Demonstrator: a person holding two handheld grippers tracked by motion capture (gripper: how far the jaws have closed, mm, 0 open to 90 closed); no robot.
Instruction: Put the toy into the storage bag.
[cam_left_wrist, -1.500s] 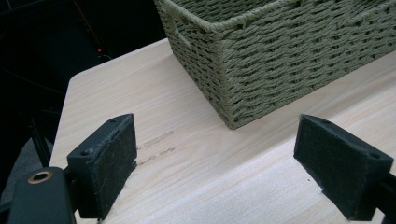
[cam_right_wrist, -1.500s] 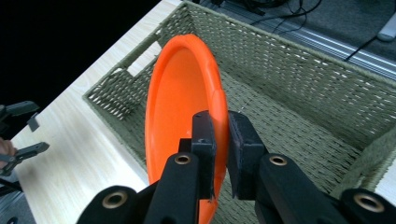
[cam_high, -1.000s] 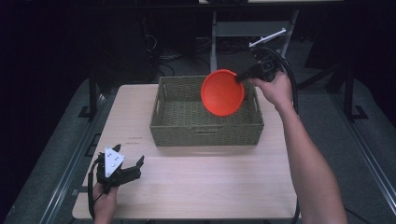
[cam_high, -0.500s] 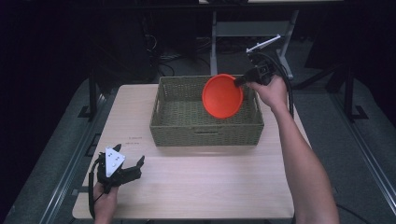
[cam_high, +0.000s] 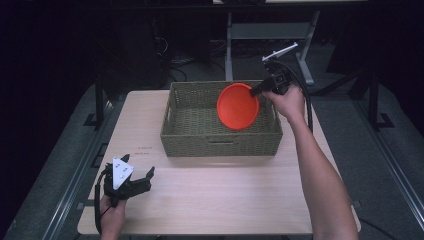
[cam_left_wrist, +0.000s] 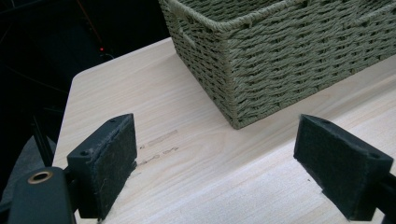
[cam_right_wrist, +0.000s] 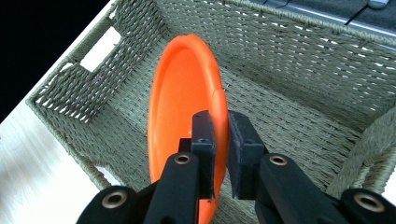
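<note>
An orange plate (cam_high: 238, 106) (cam_right_wrist: 184, 102) hangs tilted on edge above the right part of a green woven basket (cam_high: 190, 140) (cam_right_wrist: 299, 93). My right gripper (cam_high: 256, 91) (cam_right_wrist: 220, 128) is shut on the plate's rim, held over the basket's right end. At the table's near left corner my left gripper (cam_high: 142, 181) (cam_left_wrist: 215, 163) rests open on the wood. Nothing lies between its pads (cam_left_wrist: 116, 149), and the basket's near left corner (cam_left_wrist: 261, 65) stands ahead of it.
The basket sits at the far middle of a light wooden table (cam_high: 225, 200). Its inside looks bare under the plate. A grey metal stand (cam_high: 270, 35) and cables lie on the dark floor beyond the table.
The right gripper has carried the orange plate a little farther back and lower into the basket's right end. The left gripper has stayed put.
</note>
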